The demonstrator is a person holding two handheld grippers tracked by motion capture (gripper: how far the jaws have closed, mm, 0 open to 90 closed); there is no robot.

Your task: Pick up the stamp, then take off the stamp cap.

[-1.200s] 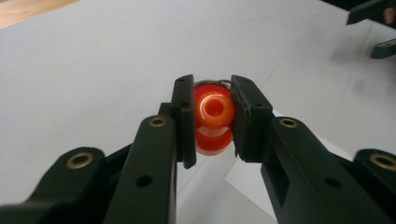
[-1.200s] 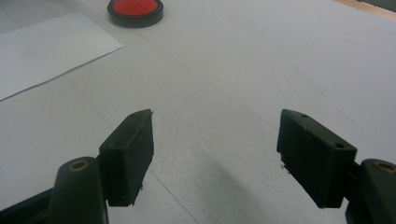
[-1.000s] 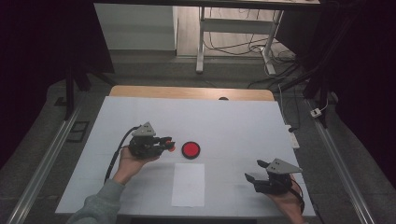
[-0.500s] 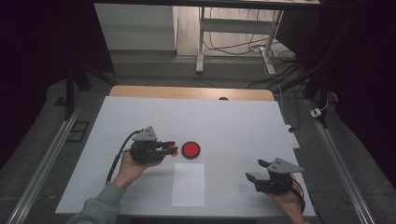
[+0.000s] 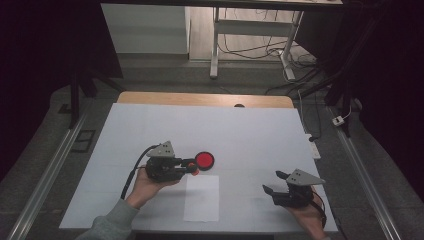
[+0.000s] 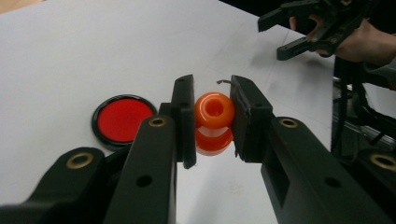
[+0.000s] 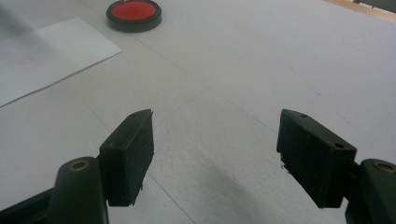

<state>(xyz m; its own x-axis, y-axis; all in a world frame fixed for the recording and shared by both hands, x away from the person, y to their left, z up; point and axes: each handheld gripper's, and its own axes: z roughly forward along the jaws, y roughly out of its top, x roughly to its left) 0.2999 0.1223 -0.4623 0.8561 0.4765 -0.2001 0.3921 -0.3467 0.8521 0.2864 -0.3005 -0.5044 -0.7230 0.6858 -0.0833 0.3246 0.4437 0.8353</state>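
Left gripper view showed the left hand-held gripper [image 6: 212, 122] clamped on an orange spool-shaped piece [image 6: 214, 122], held off the white surface [image 6: 60, 51] just beside the red disc in its black rim [image 6: 121, 119]. Pick-up was judged complete; placing remained outstanding, its target not determinable, though the disc and the white sheet [image 5: 201, 197] lay nearby. The right hand-held gripper [image 7: 215, 154] stood wide and empty, well apart near the surface's right edge.

text: none legible | labels/brands: none | nums/signs: none | checked: all 3 views
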